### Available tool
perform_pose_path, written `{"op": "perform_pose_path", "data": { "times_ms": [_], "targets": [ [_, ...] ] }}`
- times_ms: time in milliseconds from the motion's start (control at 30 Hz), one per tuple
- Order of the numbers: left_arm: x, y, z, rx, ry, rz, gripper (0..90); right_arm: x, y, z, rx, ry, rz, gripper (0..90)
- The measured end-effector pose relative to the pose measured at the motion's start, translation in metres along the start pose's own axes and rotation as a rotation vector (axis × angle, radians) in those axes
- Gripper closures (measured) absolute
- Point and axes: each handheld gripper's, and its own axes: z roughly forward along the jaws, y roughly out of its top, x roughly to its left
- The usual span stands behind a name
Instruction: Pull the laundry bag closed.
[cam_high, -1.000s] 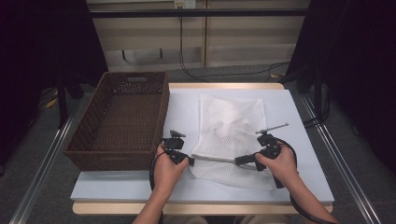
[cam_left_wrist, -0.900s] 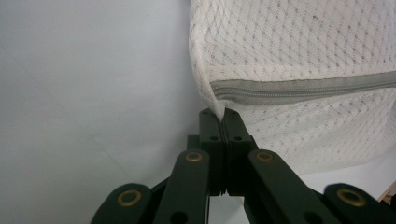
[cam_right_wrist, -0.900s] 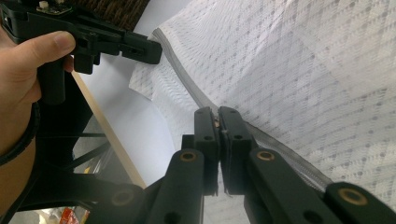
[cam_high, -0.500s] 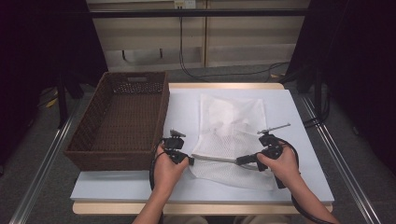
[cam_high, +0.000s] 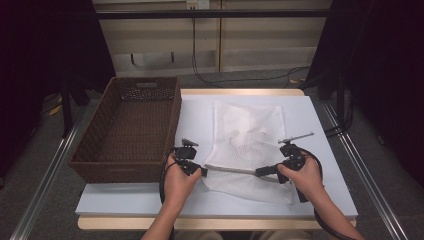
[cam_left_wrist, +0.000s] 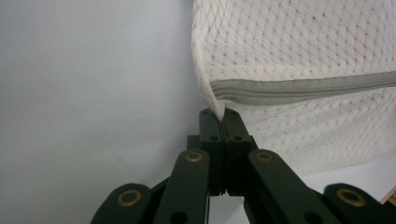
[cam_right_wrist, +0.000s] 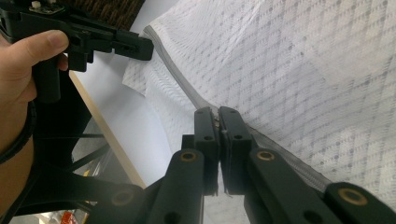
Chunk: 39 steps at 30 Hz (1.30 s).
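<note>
Both claws clenched on mesh bag (cam_high: 248, 145) zipper (cam_high: 231, 170); wicker basket (cam_high: 131, 127) just left, nothing between.

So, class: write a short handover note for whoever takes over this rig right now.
Left tool: shut on the mesh bag at its zipper's end.
Right tool: shut on the mesh bag along the zipper.
Bag: flat on the white table, zipper stretched between the tools. Wicker basket stands at its left.
Done: both grips set.
Left: probably opening the zipper; the bag is not in the basket.
</note>
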Motion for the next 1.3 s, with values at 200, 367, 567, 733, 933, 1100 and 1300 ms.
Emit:
{"op": "perform_pose_path", "data": {
  "times_ms": [200, 367, 567, 733, 933, 1100, 1300],
  "targets": [
    [0.001, 0.0, 0.001, 0.01, -0.013, -0.006, 89.3, 0.0, -0.001, -0.001, 0.004, -0.001, 0.001, 87.2],
    [0.001, 0.0, 0.0, 0.009, -0.016, -0.007, 89.4, -0.002, -0.002, -0.002, 0.001, 0.003, 0.007, 87.2],
    [0.001, 0.0, 0.0, 0.006, -0.021, -0.016, 89.4, -0.002, -0.003, -0.004, 0.004, -0.001, 0.006, 87.2],
    [0.001, 0.0, -0.001, 0.009, -0.019, -0.011, 89.4, 0.0, -0.004, -0.005, 0.0, -0.004, 0.002, 87.2],
    [0.001, 0.0, 0.0, 0.012, -0.023, -0.009, 89.3, -0.001, -0.005, -0.009, -0.008, -0.008, -0.005, 87.2],
    [0.001, 0.0, 0.0, 0.009, -0.023, -0.006, 89.4, -0.005, -0.008, -0.013, -0.012, -0.01, 0.001, 87.3],
    [0.001, 0.0, -0.001, 0.008, -0.018, -0.004, 89.3, -0.008, -0.009, -0.015, -0.015, -0.006, 0.012, 87.2]
  ]
}}
